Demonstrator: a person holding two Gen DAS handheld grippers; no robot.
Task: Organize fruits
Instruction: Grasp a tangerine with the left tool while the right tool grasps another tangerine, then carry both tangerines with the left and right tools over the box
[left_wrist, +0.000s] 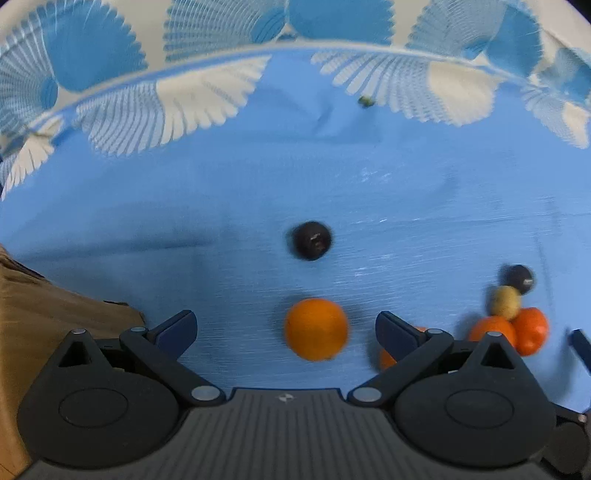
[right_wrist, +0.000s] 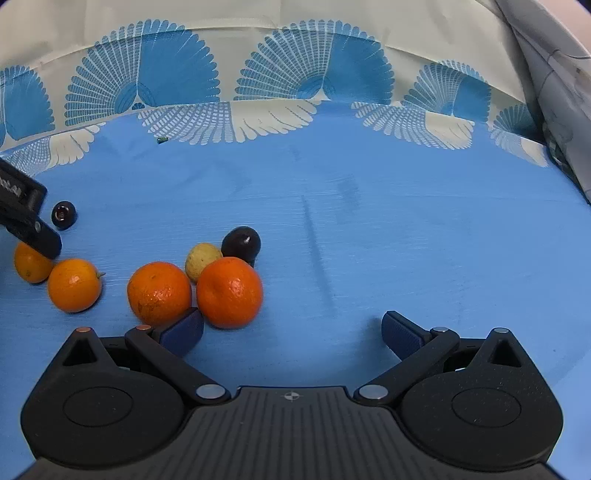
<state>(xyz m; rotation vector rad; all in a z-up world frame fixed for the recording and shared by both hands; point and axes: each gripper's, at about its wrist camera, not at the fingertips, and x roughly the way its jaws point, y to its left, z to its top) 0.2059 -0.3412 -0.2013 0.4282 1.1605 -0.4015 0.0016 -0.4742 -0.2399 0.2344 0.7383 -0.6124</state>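
Blue tablecloth (right_wrist: 406, 240) w/ fan-pattern border carries all fruit. Right wrist view: two large round oranges (right_wrist: 159, 293) (right_wrist: 229, 292) side by side, touching, centre-left. Behind them a small yellowish round fruit (right_wrist: 201, 260), touching; dark round plum (right_wrist: 242, 243) just right of it. Left of cluster: smaller orange w/ stem (right_wrist: 74, 285), then another small orange (right_wrist: 31, 263) partly under the left gripper's black finger (right_wrist: 29, 225). Second dark plum (right_wrist: 64, 215) behind those, apart. Tiny green speck (right_wrist: 161, 139) far back.
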